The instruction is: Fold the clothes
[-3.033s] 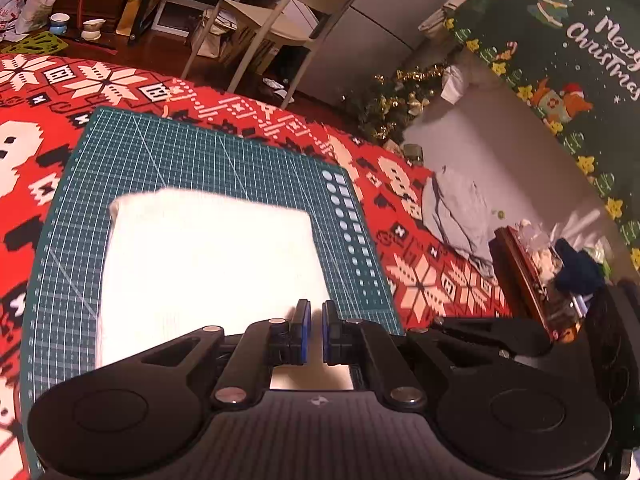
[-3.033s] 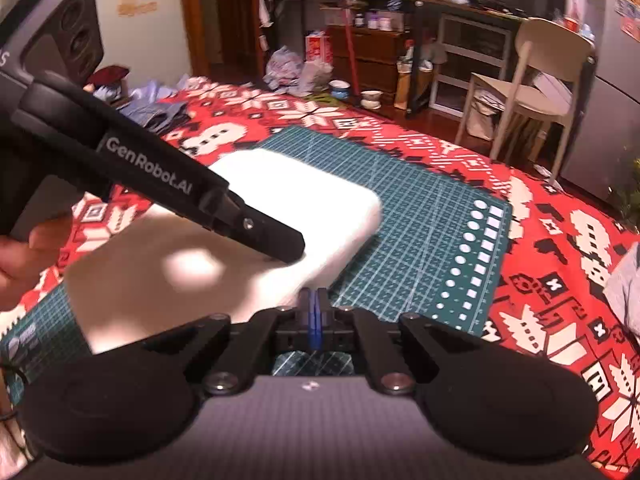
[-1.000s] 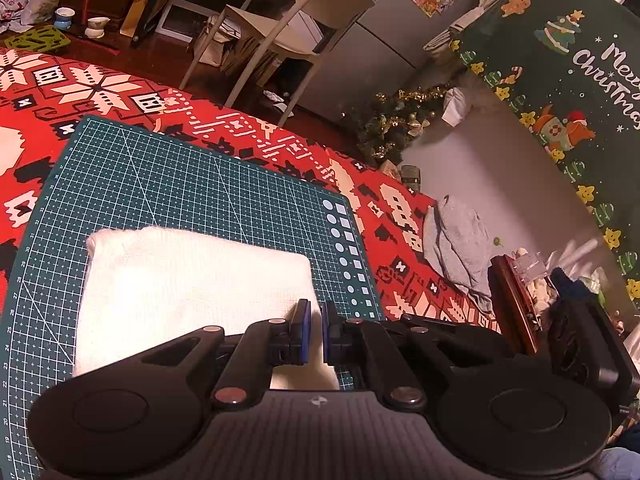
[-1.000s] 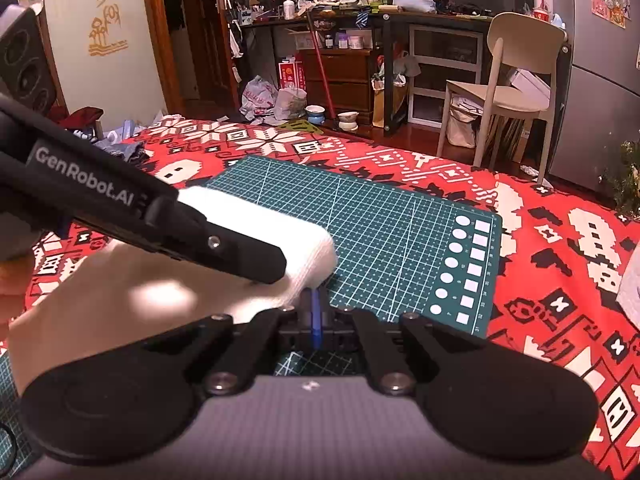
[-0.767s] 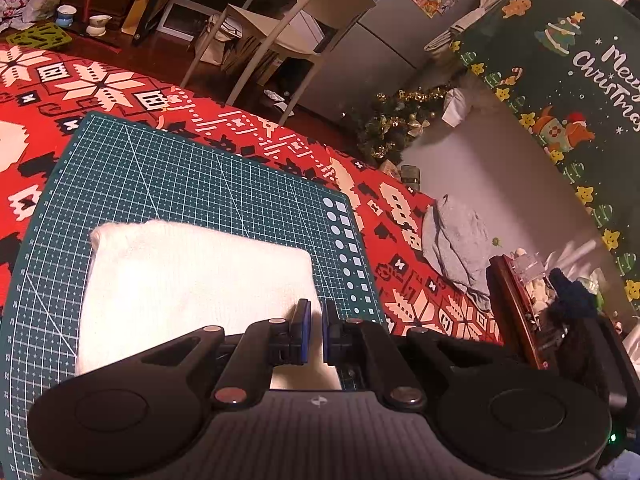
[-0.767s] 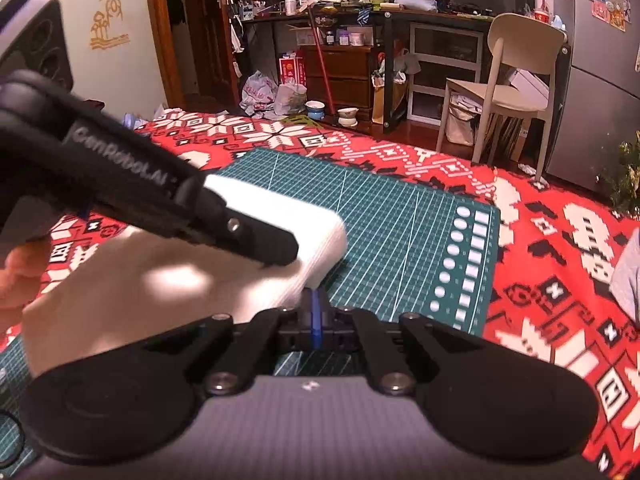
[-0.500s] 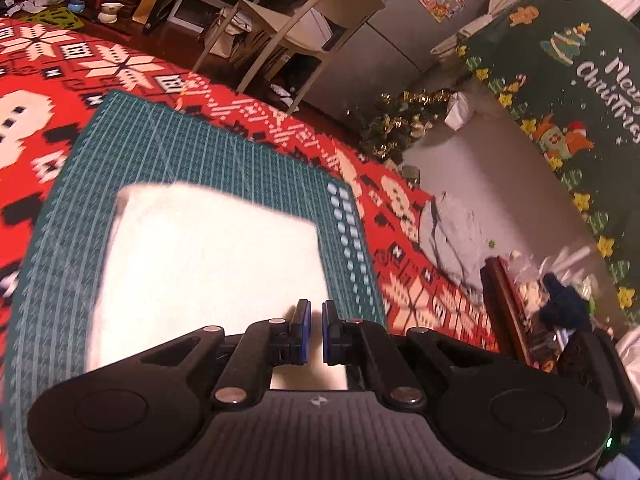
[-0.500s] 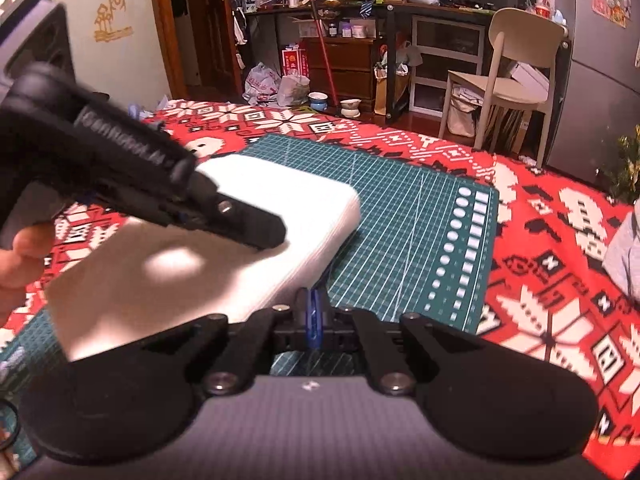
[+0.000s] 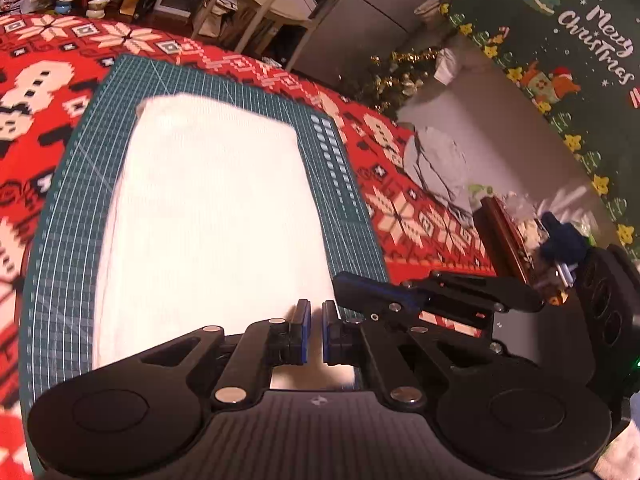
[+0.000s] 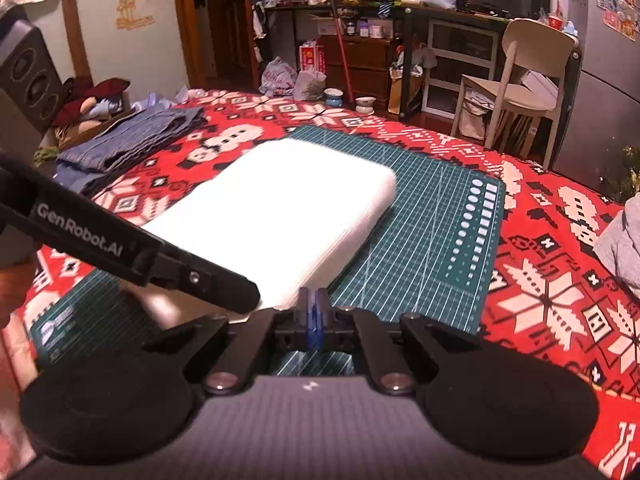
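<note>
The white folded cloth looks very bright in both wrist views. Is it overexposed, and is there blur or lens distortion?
Left wrist view: the white cloth is blown out, with almost no weave visible; the green cutting mat bends strongly from fisheye, and its grid smears near the left edge. Right wrist view: the cloth is again glaring white with soft, blurred edges, while the room is dim and warm-toned.

left wrist: low, facing right | right wrist: low, facing left | shared: green mat (image 9: 76, 184)
</note>
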{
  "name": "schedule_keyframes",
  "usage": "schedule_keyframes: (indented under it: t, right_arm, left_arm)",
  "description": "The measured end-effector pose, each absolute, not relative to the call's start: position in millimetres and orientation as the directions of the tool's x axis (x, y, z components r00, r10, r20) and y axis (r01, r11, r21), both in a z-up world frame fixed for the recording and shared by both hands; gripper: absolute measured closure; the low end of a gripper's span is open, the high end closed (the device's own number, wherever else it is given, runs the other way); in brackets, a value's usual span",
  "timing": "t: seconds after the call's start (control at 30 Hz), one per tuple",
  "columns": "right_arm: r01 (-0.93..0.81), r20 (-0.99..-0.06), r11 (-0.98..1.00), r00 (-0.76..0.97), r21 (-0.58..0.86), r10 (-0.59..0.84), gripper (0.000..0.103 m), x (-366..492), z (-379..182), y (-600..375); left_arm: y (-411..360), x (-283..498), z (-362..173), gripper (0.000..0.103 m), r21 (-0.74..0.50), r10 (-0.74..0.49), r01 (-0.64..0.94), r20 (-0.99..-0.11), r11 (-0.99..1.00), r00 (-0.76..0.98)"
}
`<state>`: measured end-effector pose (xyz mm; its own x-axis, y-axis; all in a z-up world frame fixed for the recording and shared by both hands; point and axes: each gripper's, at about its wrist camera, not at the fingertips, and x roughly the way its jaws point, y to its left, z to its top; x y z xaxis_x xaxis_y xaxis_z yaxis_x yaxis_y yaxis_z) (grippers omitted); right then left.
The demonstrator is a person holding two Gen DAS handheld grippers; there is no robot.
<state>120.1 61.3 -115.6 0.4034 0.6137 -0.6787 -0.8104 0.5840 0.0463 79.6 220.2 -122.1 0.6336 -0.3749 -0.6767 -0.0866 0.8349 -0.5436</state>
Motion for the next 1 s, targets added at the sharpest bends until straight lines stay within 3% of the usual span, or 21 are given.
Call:
schedule_keyframes:
  t: [0.43, 0.67, 0.7, 0.73, 0.8, 0.87, 1.0]
  right_arm:
    - [-0.856, -0.730, 0.517, 0.360, -0.011, 0.581, 0.100, 64.6, -106.0, 46.6]
    - [-0.873, -0.741, 0.486, 0.347, -0.033, 0.574, 0.099, 47.6, -101.3, 45.3]
    - [-0.873, -0.743, 0.486, 0.347, -0.033, 0.572, 0.092, 46.8, -102.2, 47.4]
    - [-0.873, -0.745, 0.487, 0.346, -0.032, 0.571, 0.077, 46.0, -103.0, 49.6]
    - [-0.864, -0.749, 0.500, 0.363, -0.047, 0.555, 0.066, 45.1, -105.4, 55.9]
    - [-0.859, -0.753, 0.511, 0.361, -0.038, 0.550, 0.066, 46.8, -108.2, 59.8]
    - [-0.832, -0.753, 0.553, 0.387, -0.037, 0.532, 0.066, 51.8, -113.7, 64.4]
  left_arm:
    - [205.7, 46.8, -123.5, 0.099, -0.528, -0.388, -0.063, -0.696, 0.847, 0.604]
    - [205.9, 28.0, -119.7, 0.099, -0.471, -0.335, -0.070, -0.716, 0.879, 0.613]
    - [208.4, 24.0, -116.4, 0.098, -0.462, -0.320, -0.075, -0.713, 0.883, 0.624]
    - [211.0, 19.9, -111.8, 0.097, -0.448, -0.300, -0.081, -0.711, 0.890, 0.636]
    - [219.5, 10.3, -101.7, 0.078, -0.412, -0.244, -0.105, -0.705, 0.905, 0.666]
    - [230.6, 2.0, -93.4, 0.071, -0.387, -0.189, -0.142, -0.698, 0.911, 0.690]
    - [253.9, -3.0, -91.3, 0.071, -0.373, -0.111, -0.235, -0.707, 0.897, 0.698]
